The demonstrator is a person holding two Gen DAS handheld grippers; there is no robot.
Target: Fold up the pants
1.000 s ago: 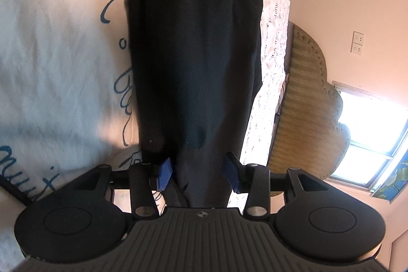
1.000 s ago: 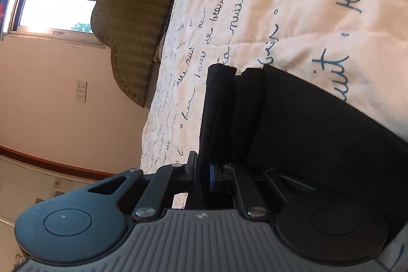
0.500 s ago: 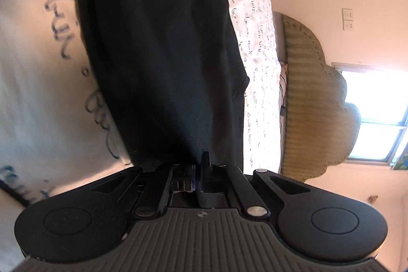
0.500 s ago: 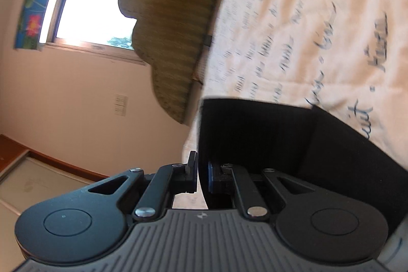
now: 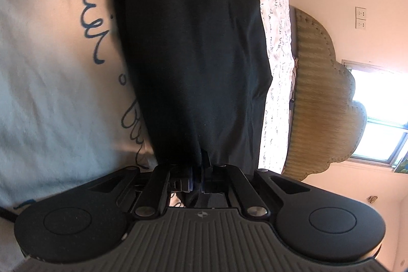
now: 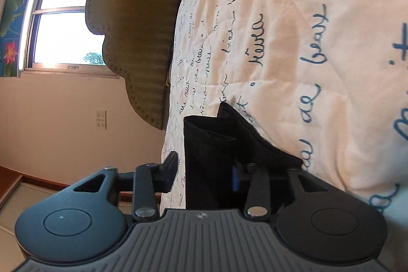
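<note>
Right wrist view: black pants [image 6: 211, 165] on quilt [image 6: 318, 42].

Open bedspread [image 6: 318, 47] either side of the black pants [image 5: 193, 55]; padded headboard [image 6: 142, 24] along the far edge.

The black pants [image 5: 193, 55] stretch as one long dark band up the middle of the left wrist frame, a back pocket near its top, while a folded end stands low centre in the right wrist frame.
</note>
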